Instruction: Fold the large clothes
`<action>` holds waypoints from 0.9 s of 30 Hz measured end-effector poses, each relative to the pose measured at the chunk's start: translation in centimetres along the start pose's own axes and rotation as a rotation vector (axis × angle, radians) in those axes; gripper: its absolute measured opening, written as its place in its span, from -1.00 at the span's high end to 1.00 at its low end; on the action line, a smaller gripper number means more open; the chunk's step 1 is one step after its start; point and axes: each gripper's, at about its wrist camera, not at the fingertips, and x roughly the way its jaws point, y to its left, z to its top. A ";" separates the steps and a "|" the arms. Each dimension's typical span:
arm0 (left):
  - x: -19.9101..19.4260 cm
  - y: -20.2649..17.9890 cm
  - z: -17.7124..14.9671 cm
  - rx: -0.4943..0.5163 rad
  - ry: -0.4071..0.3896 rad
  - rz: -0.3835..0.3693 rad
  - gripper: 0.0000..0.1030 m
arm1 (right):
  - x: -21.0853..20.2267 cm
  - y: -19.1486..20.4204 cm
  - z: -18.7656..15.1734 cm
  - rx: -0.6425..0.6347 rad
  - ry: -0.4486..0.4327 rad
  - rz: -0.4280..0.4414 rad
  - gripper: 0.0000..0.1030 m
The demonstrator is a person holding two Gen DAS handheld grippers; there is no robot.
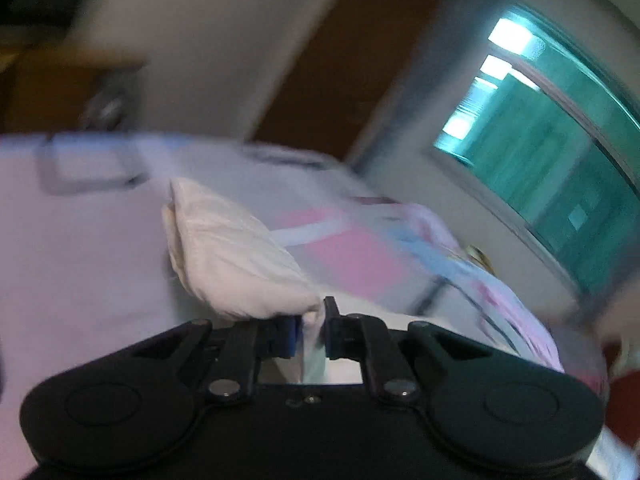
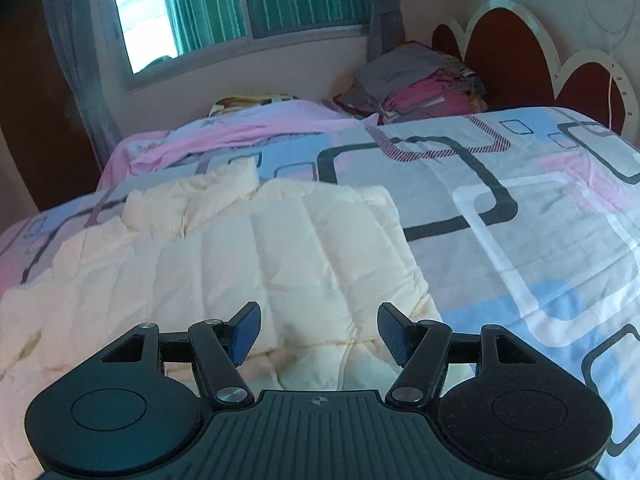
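while the bed (image 2: 520,208) fills both frames, the cream quilt (image 2: 224,256) lies lower left on it: puffy, soft, probably light, best taken by corners. left gripper (image 1: 312,334) pinches a quilt corner; right gripper (image 2: 318,332) hangs spread above it.

Bed (image 2: 520,216), patterned sheet; cream quilted garment (image 2: 224,256), folded clothes stack (image 2: 420,84) on it.
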 end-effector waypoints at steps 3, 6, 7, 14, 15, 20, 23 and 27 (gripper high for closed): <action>-0.3 -6.6 -1.2 0.168 0.022 -0.122 0.75 | 0.2 -0.2 0.4 0.020 -0.007 0.005 -0.25; 0.2 -13.2 -3.6 0.313 0.083 -0.235 0.75 | 0.2 -0.4 0.5 0.038 -0.015 0.017 -0.25; 0.4 -15.3 -4.7 0.352 0.112 -0.273 0.75 | 0.2 -0.5 0.6 0.042 -0.015 0.021 -0.25; 1.6 -27.3 -12.3 0.567 0.284 -0.437 0.77 | -0.3 -2.5 0.8 0.079 -0.019 0.027 -0.25; 1.7 -28.7 -13.2 0.584 0.296 -0.456 0.77 | -0.4 -3.1 0.9 0.088 -0.023 0.024 -0.25; 1.6 -33.1 -17.7 0.637 0.350 -0.540 0.77 | -0.7 -5.7 1.3 0.128 -0.027 0.008 -0.25; 1.4 -35.3 -20.3 0.679 0.375 -0.574 0.77 | -0.9 -7.4 1.4 0.154 -0.028 -0.003 -0.25; 2.7 -37.9 -22.1 0.715 0.420 -0.615 0.76 | -1.2 -9.3 1.5 0.186 -0.023 -0.004 -0.25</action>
